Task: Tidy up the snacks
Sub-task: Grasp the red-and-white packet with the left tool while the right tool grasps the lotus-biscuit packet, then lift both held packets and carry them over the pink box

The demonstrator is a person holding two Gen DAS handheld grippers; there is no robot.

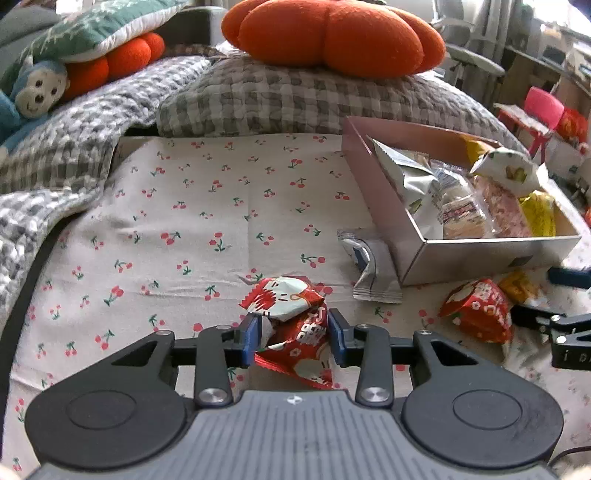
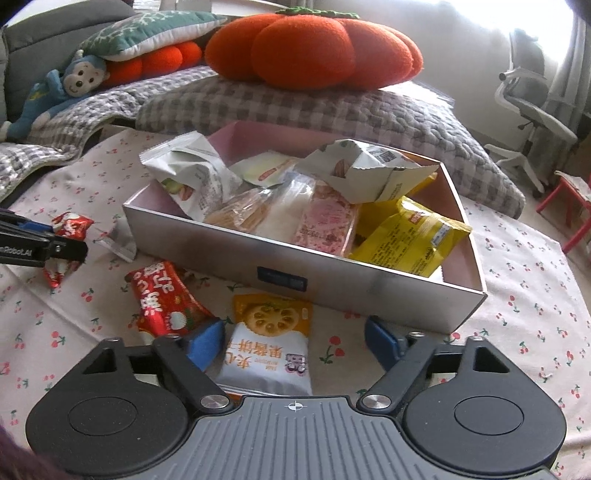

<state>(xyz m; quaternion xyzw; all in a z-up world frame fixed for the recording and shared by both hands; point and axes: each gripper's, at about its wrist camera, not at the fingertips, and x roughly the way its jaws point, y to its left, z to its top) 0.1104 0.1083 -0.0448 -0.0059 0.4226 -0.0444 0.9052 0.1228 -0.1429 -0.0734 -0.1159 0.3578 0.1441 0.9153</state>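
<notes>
My left gripper (image 1: pixel 294 334) is shut on a red-and-white snack packet (image 1: pixel 295 325) lying on the cherry-print cloth; it also shows at the left of the right wrist view (image 2: pixel 68 236). My right gripper (image 2: pixel 295 341) is open around an orange-and-white biscuit packet (image 2: pixel 271 343), low over the cloth, without squeezing it. A second red packet (image 2: pixel 166 299) lies beside its left fingertip (image 2: pixel 205 341) and shows in the left wrist view (image 1: pixel 478 308). The silver box (image 2: pixel 207 243) with a pink inside holds several snack packets. A silver packet (image 1: pixel 369 269) lies against the box's left side.
Checked pillow (image 1: pixel 280 96) with an orange pumpkin cushion (image 1: pixel 332 33) lies behind the cloth. A grey blanket and a blue monkey toy (image 1: pixel 33 92) are at the back left. An office chair (image 2: pixel 532 110) and red stool (image 2: pixel 569 199) stand to the right.
</notes>
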